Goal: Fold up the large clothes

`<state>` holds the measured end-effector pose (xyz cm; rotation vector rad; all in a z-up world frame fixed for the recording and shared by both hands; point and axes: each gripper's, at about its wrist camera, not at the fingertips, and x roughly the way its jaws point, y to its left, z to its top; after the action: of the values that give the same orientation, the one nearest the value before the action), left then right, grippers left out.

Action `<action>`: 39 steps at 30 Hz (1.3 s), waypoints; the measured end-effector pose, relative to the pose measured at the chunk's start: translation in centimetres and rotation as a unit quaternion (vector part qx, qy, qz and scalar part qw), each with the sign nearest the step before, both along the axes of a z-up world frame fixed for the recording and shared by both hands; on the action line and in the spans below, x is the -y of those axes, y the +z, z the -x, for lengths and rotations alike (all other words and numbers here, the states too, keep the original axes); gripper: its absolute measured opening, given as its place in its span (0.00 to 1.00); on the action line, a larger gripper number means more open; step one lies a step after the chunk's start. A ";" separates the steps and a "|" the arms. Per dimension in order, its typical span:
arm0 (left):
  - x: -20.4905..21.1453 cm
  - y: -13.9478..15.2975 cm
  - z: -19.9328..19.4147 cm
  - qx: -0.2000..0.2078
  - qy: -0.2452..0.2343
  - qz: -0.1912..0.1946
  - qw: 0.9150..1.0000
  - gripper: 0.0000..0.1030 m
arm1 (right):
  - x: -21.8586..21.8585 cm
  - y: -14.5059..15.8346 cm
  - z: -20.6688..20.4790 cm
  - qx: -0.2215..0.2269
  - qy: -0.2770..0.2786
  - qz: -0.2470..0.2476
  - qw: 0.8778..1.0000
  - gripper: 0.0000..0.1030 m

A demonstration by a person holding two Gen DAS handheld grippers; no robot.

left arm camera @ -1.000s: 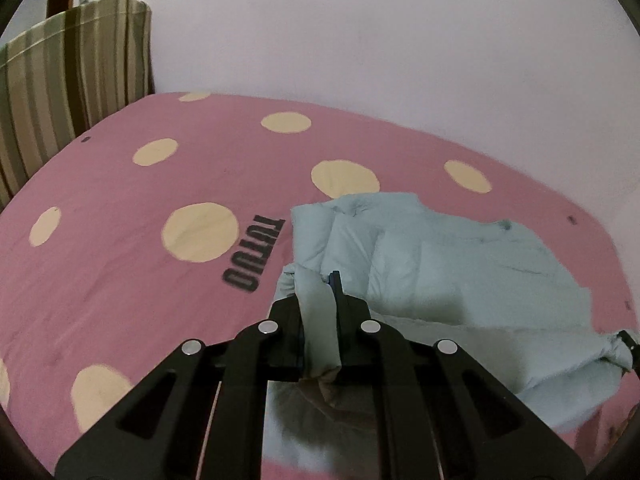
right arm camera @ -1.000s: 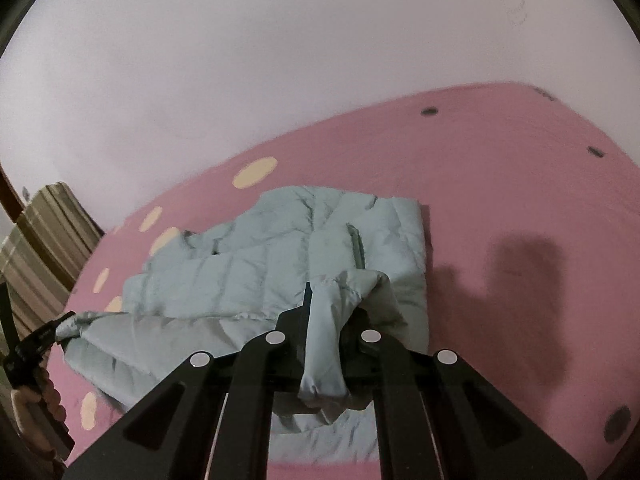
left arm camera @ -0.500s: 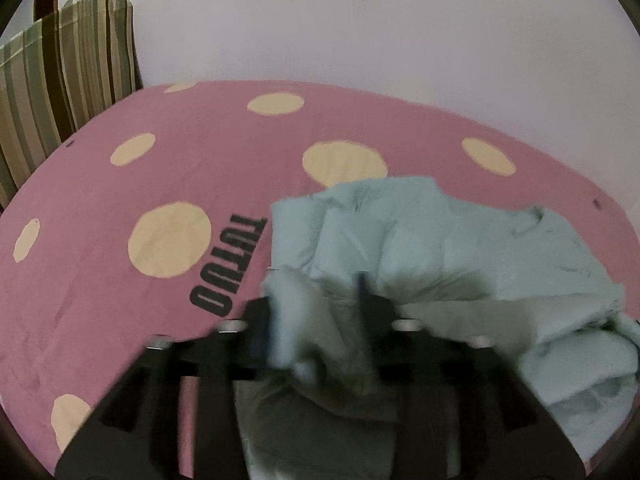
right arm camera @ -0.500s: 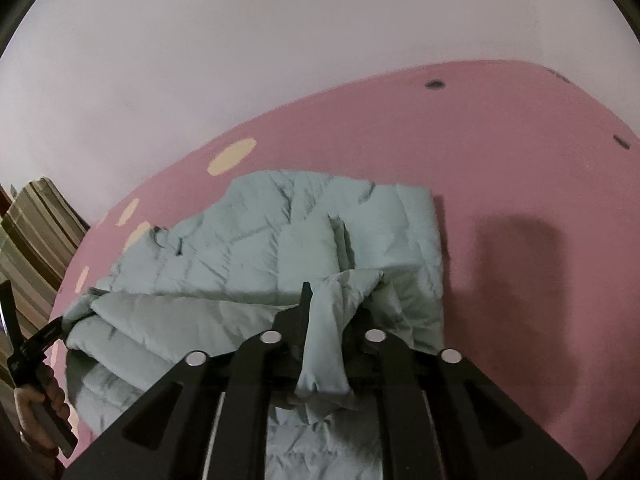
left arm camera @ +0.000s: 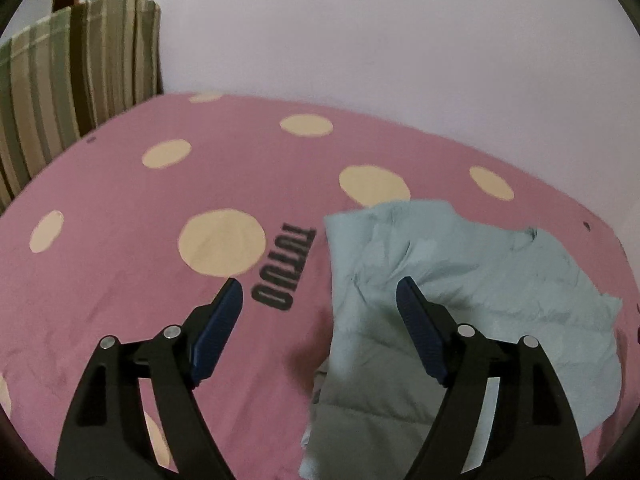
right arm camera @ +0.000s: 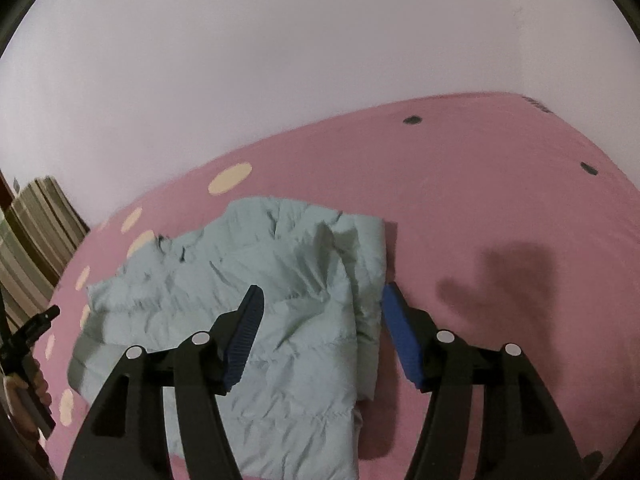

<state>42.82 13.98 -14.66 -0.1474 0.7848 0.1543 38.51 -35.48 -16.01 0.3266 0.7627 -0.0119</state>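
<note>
Jacket [right arm camera: 280, 320] folded on bedsheet [right arm camera: 480, 200]

Your jacket [right arm camera: 288, 320] is soft, puffy cloth with stitched lines and lots of wrinkles, and it looks a little shiny. The sheet [left arm camera: 120, 280] under it is smooth, dull cloth. Your left gripper [left arm camera: 318, 308] and right gripper [right arm camera: 322, 320] are dull black plastic with bumpy blue pads [left arm camera: 218, 332] and shiny metal screws [right arm camera: 200, 337].

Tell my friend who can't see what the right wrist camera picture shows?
A puffy light blue jacket lies folded on a pink bed cover with cream dots. The right gripper is wide open above it, holding nothing.
</note>
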 end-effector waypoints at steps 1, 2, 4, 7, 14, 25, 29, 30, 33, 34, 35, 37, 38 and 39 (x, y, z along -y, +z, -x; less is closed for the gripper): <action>0.0 -0.3 -0.3 -0.004 -0.004 -0.002 1.000 0.77 | -0.2 -0.4 -0.7 -0.005 0.005 0.004 1.000 0.59; 0.1 -0.7 -0.8 -0.008 -0.010 -0.005 1.000 0.77 | -0.4 -0.8 -1.2 -0.009 0.008 0.008 1.000 0.59; 0.3 -1.3 -2.0 -0.014 -0.020 -0.007 1.000 0.77 | -0.7 -1.5 -2.7 -0.014 0.015 0.015 1.000 0.59; 0.4 -2.3 -4.0 -0.024 -0.030 -0.002 0.999 0.77 | -1.0 -2.3 -4.3 -0.019 0.019 0.021 0.999 0.59; 1.2 -5.5 -7.0 -0.073 -0.067 0.015 0.995 0.46 | -1.3 -5.0 -7.2 -0.052 0.032 0.024 0.998 0.53; 2.3 -4.5 -4.9 -0.045 -0.080 -0.019 0.996 0.05 | -3.0 -3.4 -5.0 -0.011 0.039 0.047 0.998 0.06; 2.0 -1.9 -2.8 -0.012 -0.076 -0.012 0.997 0.05 | -2.8 -1.2 -3.0 0.022 0.034 0.041 0.998 0.06; 2.0 -1.2 -2.4 -0.002 -0.076 -0.011 0.997 0.05 | -2.9 -0.6 -2.7 0.031 0.034 0.042 0.998 0.06; 2.1 1.0 -2.2 0.024 -0.076 -0.014 0.997 0.05 | -3.0 1.4 -2.2 0.057 0.033 0.050 0.997 0.06; 2.1 1.6 -2.4 0.029 -0.075 -0.013 0.997 0.05 | -3.0 2.1 -2.4 0.067 0.032 0.052 0.996 0.06; 2.2 2.2 -2.9 0.032 -0.073 -0.012 0.997 0.05 | -3.0 2.6 -2.7 0.071 0.031 0.053 0.996 0.06; 2.4 3.3 -4.3 0.042 -0.063 -0.022 0.997 0.04 | -3.1 3.5 -4.1 0.078 0.028 0.058 0.995 0.06; 2.5 3.7 -5.3 0.047 -0.057 -0.031 0.997 0.03 | -3.1 3.7 -4.9 0.080 0.026 0.060 0.995 0.06; 2.6 3.9 -6.4 0.049 -0.048 -0.040 0.997 0.01 | -3.2 3.8 -5.7 0.079 0.025 0.061 0.995 0.06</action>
<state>49.27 11.39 -10.81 -0.0404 0.6856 0.0864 44.24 -32.33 -12.21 0.1888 0.6105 0.0141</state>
